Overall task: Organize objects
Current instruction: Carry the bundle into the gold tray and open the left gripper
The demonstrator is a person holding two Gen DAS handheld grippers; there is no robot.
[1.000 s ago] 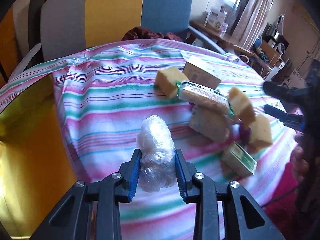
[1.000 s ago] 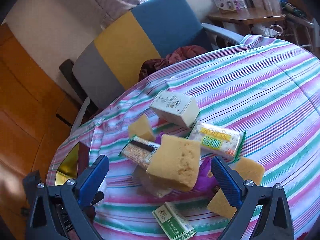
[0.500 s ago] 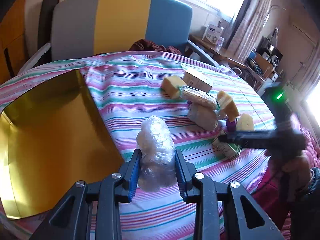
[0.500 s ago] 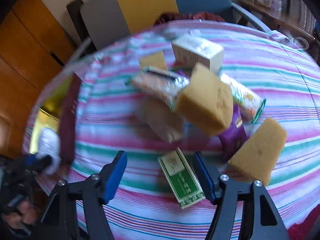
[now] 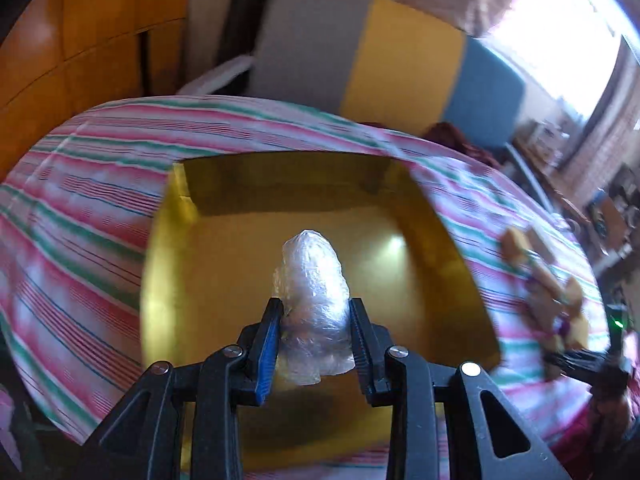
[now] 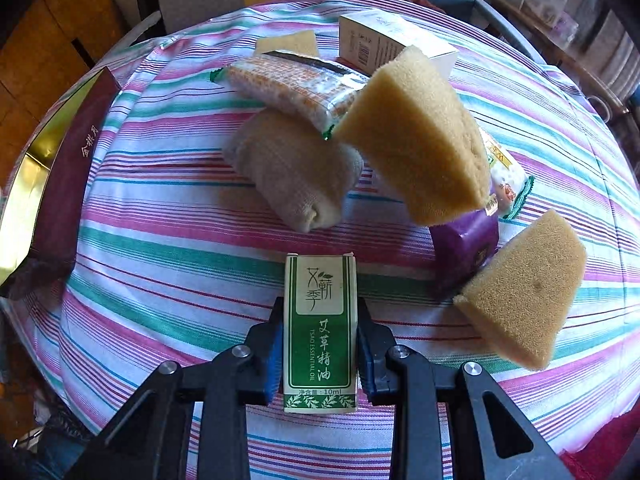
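Plastic-wrapped bundle [image 5: 312, 304] clamped in left tool [image 5: 316, 332] over gold box [image 5: 224, 264]; right tool [image 6: 320, 344] grips green essential-oil carton [image 6: 320, 332] on striped tabletop [image 6: 168, 240].

We see a grey, yellow and blue upholstered chair [image 5: 400, 60] behind the pink-and-green striped tablecloth [image 5: 80, 240].

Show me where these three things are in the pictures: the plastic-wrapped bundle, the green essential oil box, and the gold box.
plastic-wrapped bundle [image 5: 314, 280], left wrist view, on its crinkled upper middle.
green essential oil box [image 6: 320, 332], right wrist view, on the green front panel.
gold box [image 5: 224, 264], left wrist view, on its bare inner floor.
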